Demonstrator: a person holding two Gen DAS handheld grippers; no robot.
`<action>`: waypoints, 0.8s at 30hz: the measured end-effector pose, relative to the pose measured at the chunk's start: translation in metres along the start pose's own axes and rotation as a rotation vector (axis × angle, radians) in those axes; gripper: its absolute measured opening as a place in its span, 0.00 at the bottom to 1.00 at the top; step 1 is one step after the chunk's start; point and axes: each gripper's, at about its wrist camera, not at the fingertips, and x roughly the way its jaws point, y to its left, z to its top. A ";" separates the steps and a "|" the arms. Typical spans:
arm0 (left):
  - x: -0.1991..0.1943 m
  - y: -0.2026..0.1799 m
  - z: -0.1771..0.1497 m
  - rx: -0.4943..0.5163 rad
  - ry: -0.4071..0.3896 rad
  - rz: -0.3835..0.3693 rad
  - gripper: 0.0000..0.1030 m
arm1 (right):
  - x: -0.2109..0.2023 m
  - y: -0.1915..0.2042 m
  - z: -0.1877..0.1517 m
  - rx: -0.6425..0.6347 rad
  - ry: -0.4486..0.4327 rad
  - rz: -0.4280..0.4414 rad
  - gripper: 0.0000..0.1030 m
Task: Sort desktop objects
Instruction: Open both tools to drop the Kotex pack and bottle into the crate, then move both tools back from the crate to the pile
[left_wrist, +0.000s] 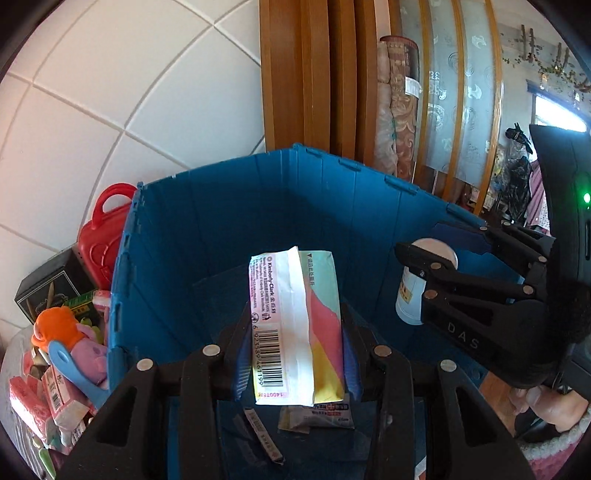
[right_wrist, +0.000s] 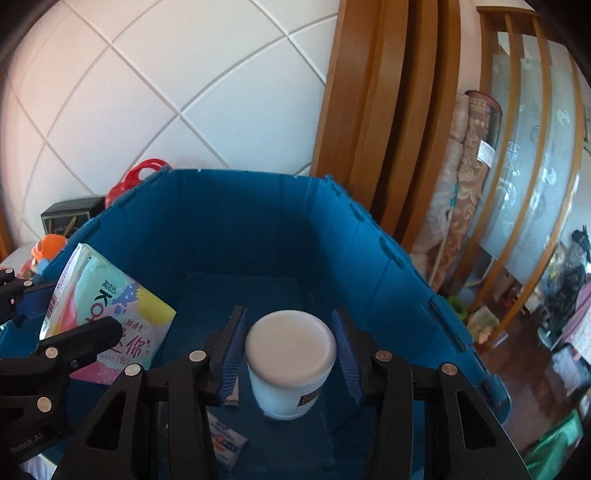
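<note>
An open blue plastic crate (left_wrist: 229, 221) (right_wrist: 229, 229) fills both views. My left gripper (left_wrist: 293, 343) is shut on a pastel Kotex packet (left_wrist: 291, 295) with a barcode, held above the crate's inside. In the right wrist view the same packet (right_wrist: 122, 302) sits at the left between the left gripper's (right_wrist: 74, 314) fingers. My right gripper (right_wrist: 290, 339) is shut on a white jar (right_wrist: 288, 384) with a white lid, its blue pads against the lid's sides. The left wrist view shows that jar (left_wrist: 410, 299) hanging over the crate's right side in the right gripper (left_wrist: 428, 243). Small flat sachets (left_wrist: 325, 417) (right_wrist: 225, 443) lie on the crate floor.
Left of the crate are a red case (left_wrist: 107, 229), a black box (left_wrist: 48, 284), an orange and pink plush toy (left_wrist: 62, 328) and several pink packets (left_wrist: 44, 402). A tiled wall stands behind. A wooden door frame and a rolled carpet (left_wrist: 399, 103) are at the right.
</note>
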 end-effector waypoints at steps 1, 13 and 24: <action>0.000 -0.003 -0.001 0.004 0.007 0.012 0.39 | 0.004 -0.005 -0.003 0.002 0.006 -0.002 0.42; -0.012 -0.002 -0.002 0.002 -0.035 0.078 0.70 | 0.002 -0.035 -0.013 0.056 -0.009 0.004 0.66; -0.055 0.026 -0.018 -0.059 -0.115 0.065 0.76 | -0.049 -0.033 -0.017 0.070 -0.112 0.011 1.00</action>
